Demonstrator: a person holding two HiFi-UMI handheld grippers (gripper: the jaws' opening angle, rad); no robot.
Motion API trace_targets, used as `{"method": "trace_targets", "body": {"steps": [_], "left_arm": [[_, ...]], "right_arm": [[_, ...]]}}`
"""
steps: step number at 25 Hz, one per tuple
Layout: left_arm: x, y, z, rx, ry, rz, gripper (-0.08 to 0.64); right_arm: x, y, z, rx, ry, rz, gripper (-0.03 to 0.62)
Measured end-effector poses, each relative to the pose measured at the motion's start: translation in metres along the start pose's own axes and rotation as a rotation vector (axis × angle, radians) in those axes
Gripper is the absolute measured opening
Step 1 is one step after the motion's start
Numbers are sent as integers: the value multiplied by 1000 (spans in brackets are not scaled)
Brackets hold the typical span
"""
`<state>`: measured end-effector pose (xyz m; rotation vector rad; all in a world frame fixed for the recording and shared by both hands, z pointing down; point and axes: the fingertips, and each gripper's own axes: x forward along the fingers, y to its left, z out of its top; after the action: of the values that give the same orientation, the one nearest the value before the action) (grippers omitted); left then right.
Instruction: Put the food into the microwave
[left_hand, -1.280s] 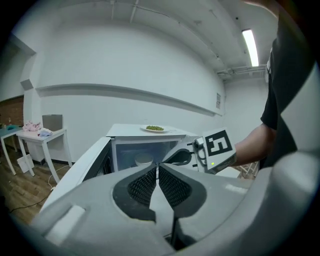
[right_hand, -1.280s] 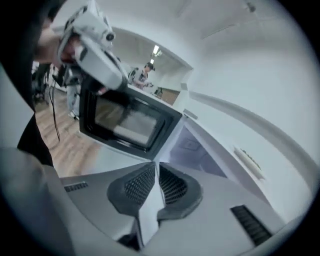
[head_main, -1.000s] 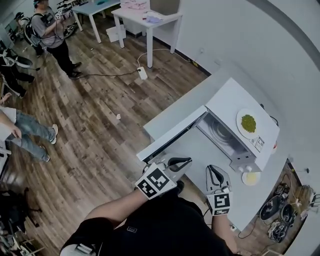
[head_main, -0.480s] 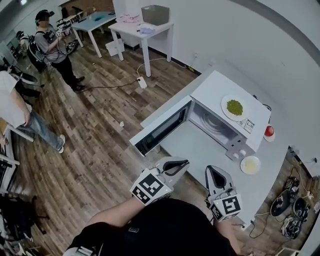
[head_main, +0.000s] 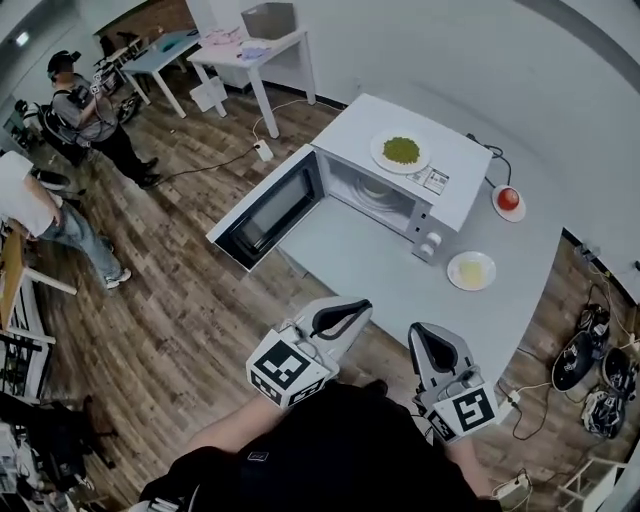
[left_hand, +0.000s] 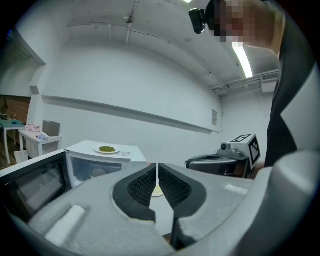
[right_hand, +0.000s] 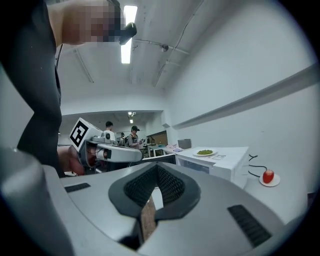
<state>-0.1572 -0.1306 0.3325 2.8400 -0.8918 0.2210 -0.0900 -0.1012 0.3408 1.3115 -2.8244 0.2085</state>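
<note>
**Door's open, all the food I can see is outside the microwave: spill risk**

Both grippers hang low in front of the counter (head_main: 380, 270), well short of everything on it. The left gripper (head_main: 362, 306) has its jaws pressed together on nothing, and the right gripper (head_main: 420, 332) is the same deal.

The microwave (head_main: 345, 125) has its door (head_main: 265, 210) swung out to the left, with the mouth facing the person. I only see the turntable in there. The plate of green food (head_main: 401, 150) sits on top of the microwave. The plate of yellow food (head_main: 471, 270) is on the counter near its right front corner, and the red fruit (head_main: 508, 198) is on a saucer farther back.

My worry is two jaws pinching a thin plate rim. The plate could tip and the loose green bits slide off, especially coming down from the roof. Clipping the open door or the top of the mouth could also jolt it.

Direction-wise, both plates are round and lie flat, so there's no long axis and they don't point anywhere. Only keeping them level matters.
</note>
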Motion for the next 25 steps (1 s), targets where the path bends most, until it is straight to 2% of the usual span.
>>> {"method": "trace_targets", "body": {"steps": [4, 7, 16, 25], "left_arm": [[9, -31, 10, 68, 2, -77, 21], [13, -34, 11, 90, 2, -114, 21], [12, -8, 25, 89, -19, -137, 21], [10, 1, 24, 93, -33, -166, 21]], "right_arm": [[-31, -16, 6, 61, -30, -80, 14], [-37, -19, 3, 97, -35, -118, 14], [-15, -11, 22, 10, -41, -145, 13], [-7, -11, 21, 0, -23, -186, 13]]}}
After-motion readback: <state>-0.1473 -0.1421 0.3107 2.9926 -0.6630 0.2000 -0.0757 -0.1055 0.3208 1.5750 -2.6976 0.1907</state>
